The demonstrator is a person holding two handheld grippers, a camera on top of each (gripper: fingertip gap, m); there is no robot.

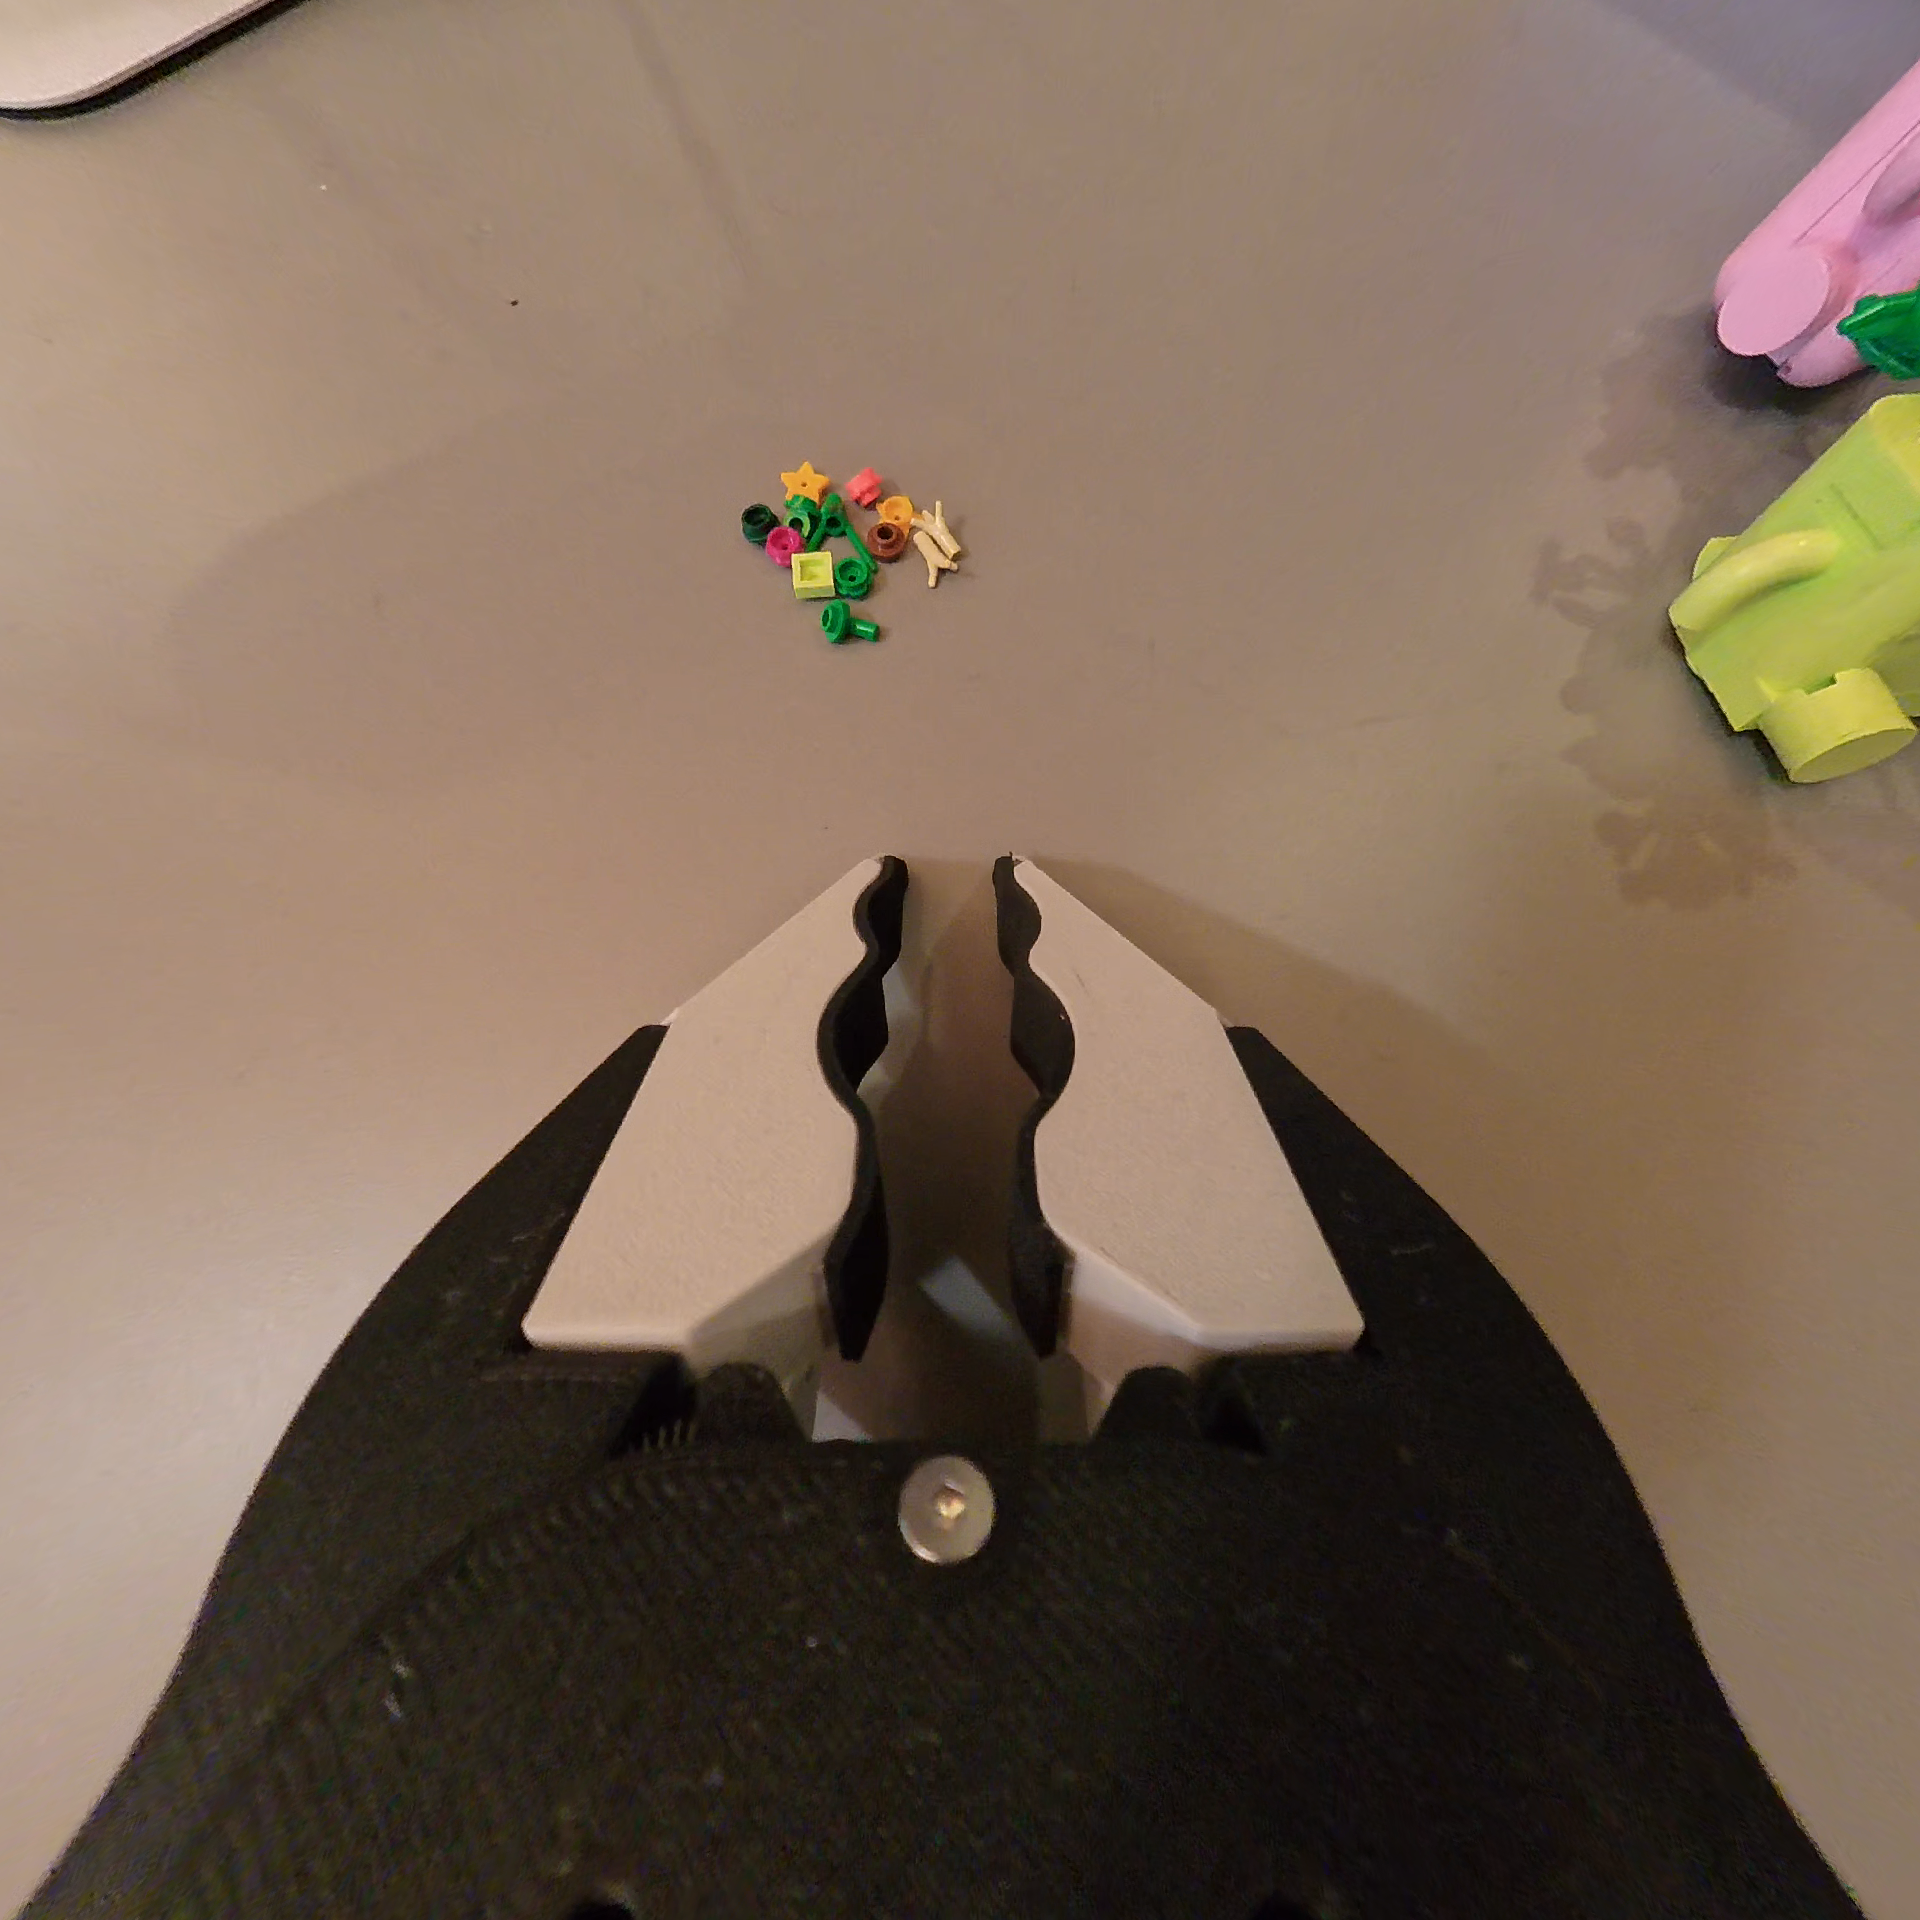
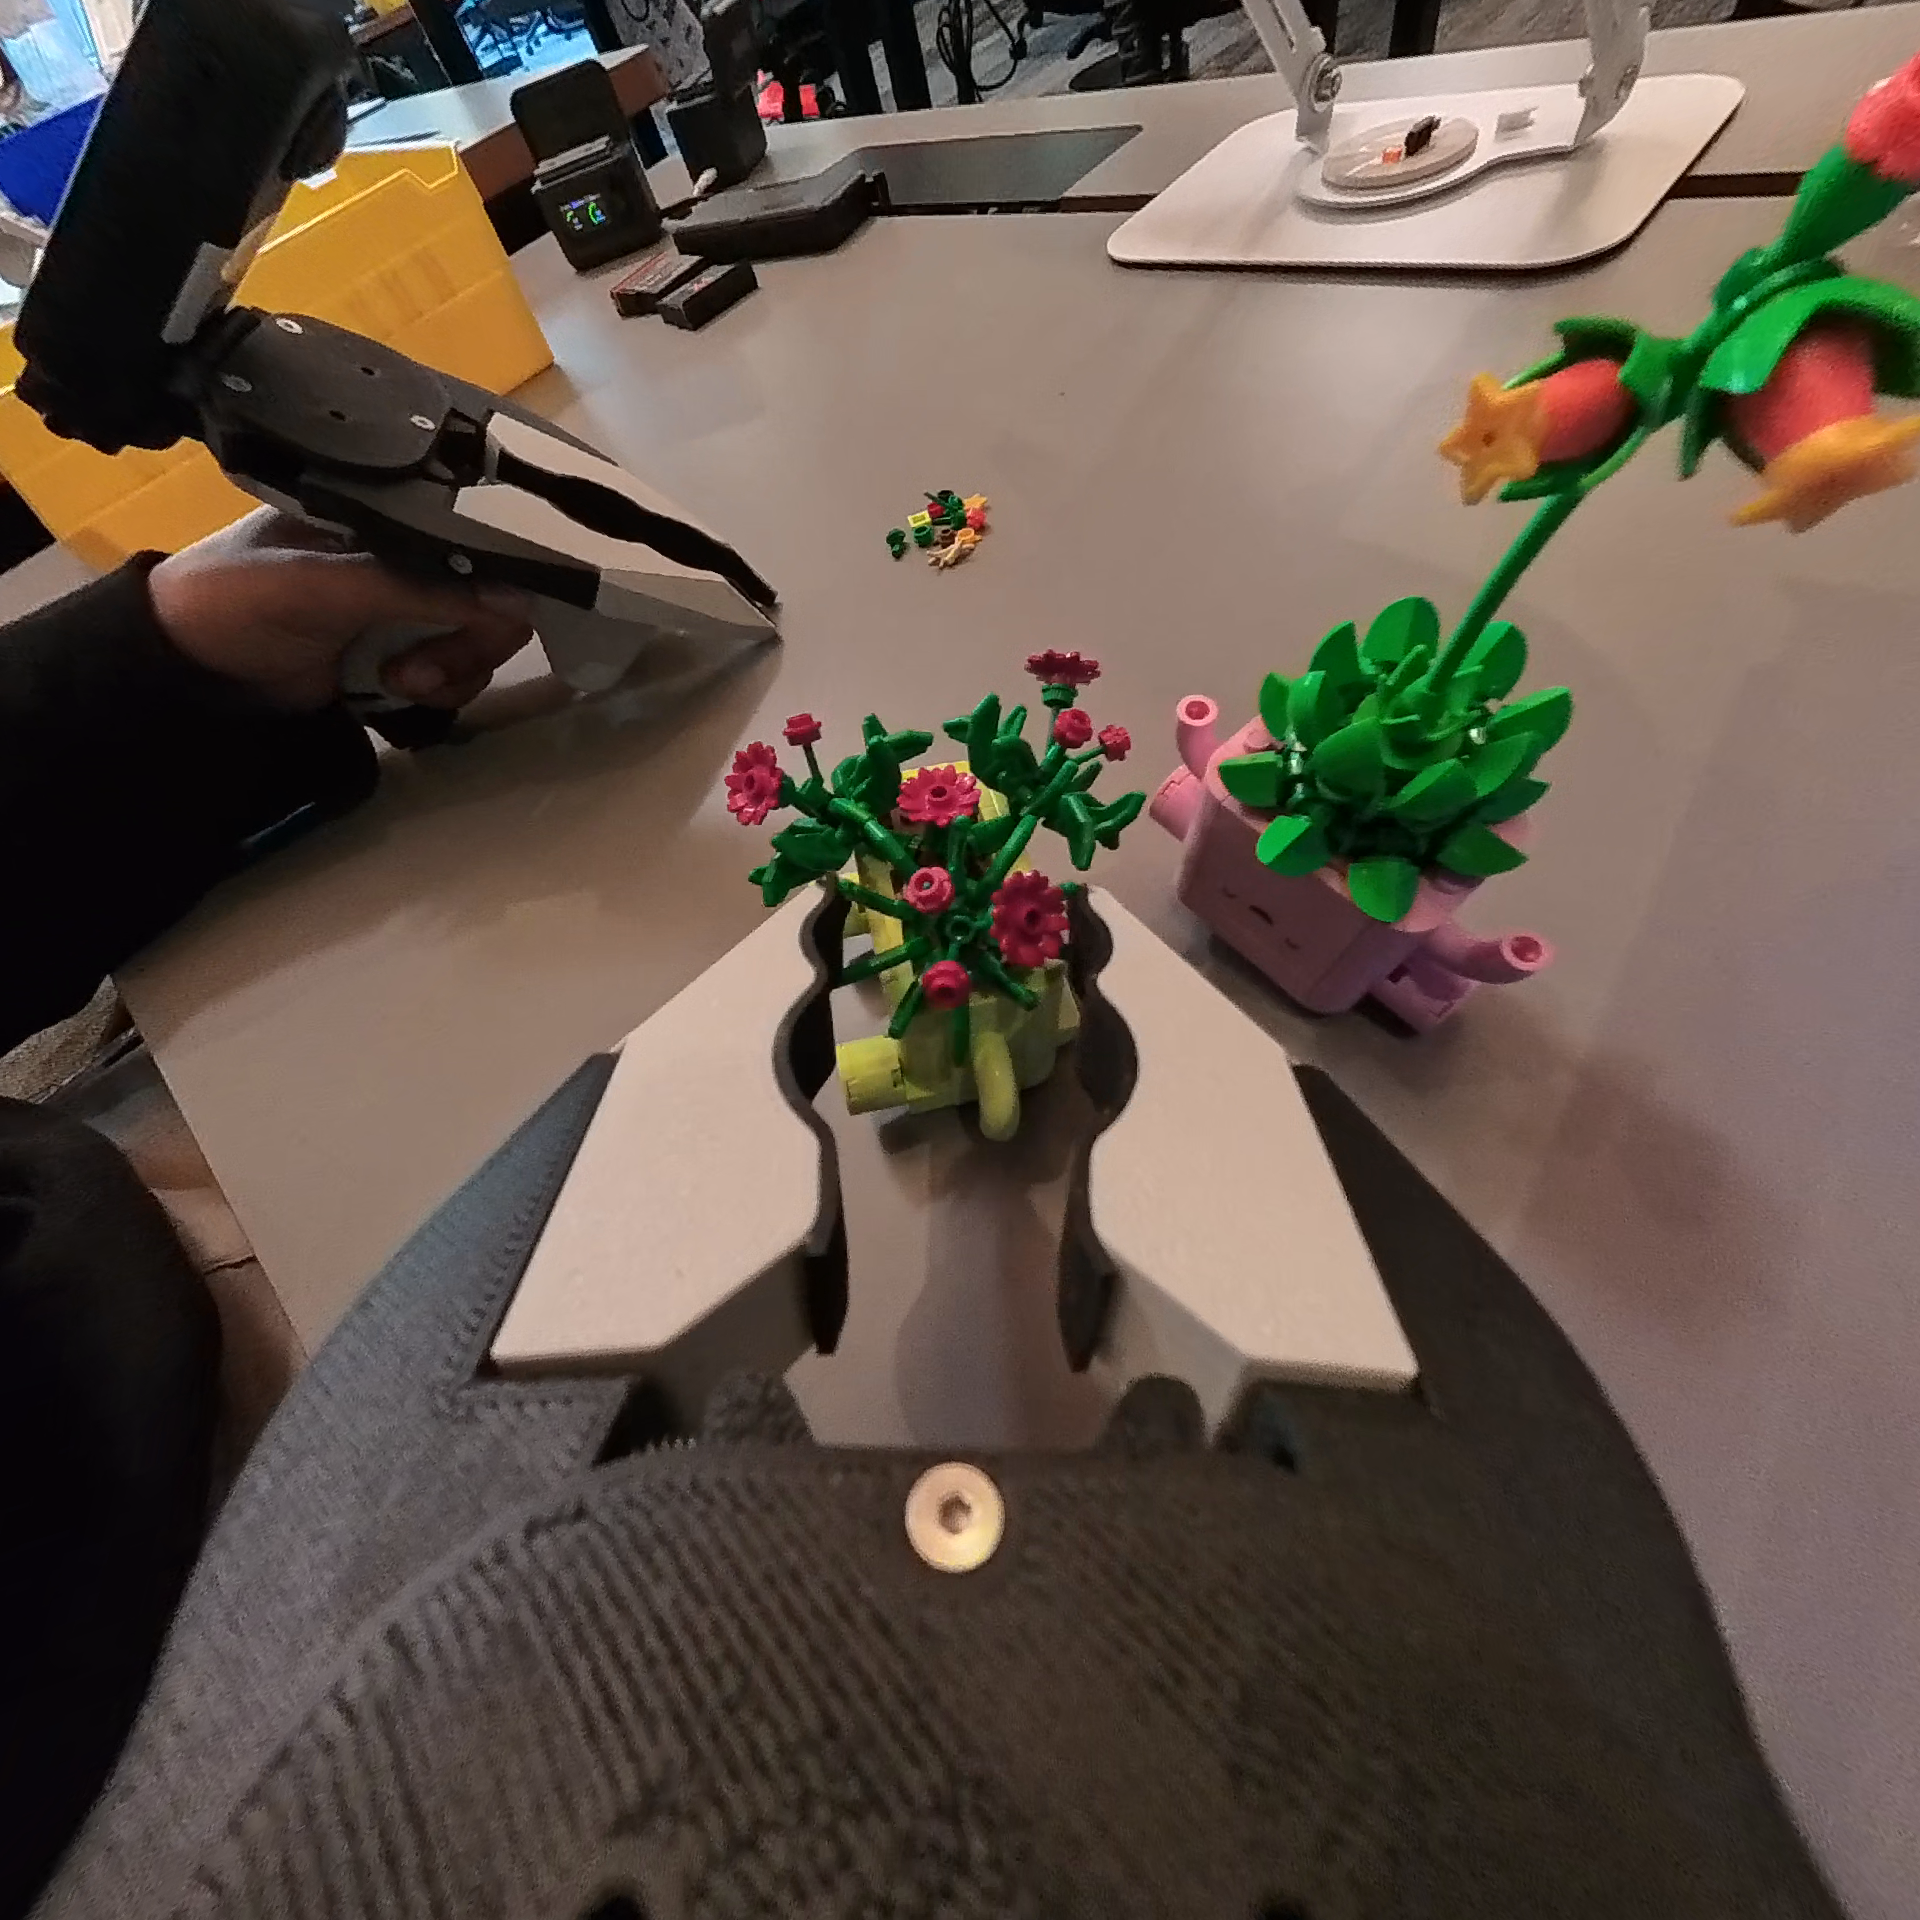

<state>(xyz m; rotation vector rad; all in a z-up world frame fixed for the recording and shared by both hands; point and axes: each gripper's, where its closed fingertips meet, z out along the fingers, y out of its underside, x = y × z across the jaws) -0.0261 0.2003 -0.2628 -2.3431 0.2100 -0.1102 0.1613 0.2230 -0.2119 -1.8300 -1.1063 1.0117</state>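
Note:
My left gripper (image 1: 950, 868) rests low on the grey table (image 1: 416, 623), jaws a narrow gap apart and empty. A small pile of tiny coloured bricks (image 1: 847, 551) lies ahead of it, apart from the tips. In the right wrist view the left gripper (image 2: 764, 613) has its tips down on the table, and the pile (image 2: 940, 530) lies beyond it. My right gripper (image 2: 951, 904) is open, its fingers on either side of a lime-green brick pot (image 2: 956, 1049) with magenta flowers (image 2: 935, 800). I cannot tell whether the fingers touch it.
A pink brick pot (image 2: 1309, 935) with green leaves and a tall red-flowered stem (image 2: 1507, 561) stands right of the lime pot. Both pots show at the right edge of the left wrist view (image 1: 1808, 623) (image 1: 1808, 281). A white stand base (image 2: 1403, 197), yellow bin (image 2: 395, 281) and dark devices (image 2: 592, 197) sit farther back. Left tips to right tips: about 20 cm.

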